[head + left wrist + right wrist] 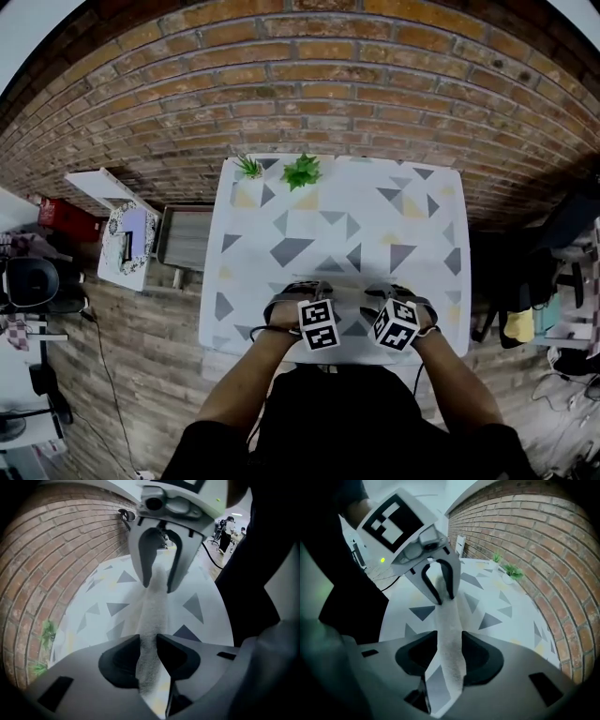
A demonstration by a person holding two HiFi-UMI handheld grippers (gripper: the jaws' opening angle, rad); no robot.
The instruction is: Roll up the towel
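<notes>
The left hand-held gripper (148,641) is clamped on a pale grey terry towel (152,611), its two dark pads pinching the cloth narrow where they meet it. The towel is gathered into a slim band that runs straight from these jaws to the right hand-held gripper (449,641). There the jaws stand wider. The band lies between the pads and fills the gap without being squeezed in.

Both grippers point steeply down, side by side at the near edge of the worktop (375,187), which is covered in a white cloth printed with grey and yellow triangles. The towel lies across that edge between them. Two small green potted plants (302,172) stand at the far edge, close to a red brick wall (309,75).
</notes>
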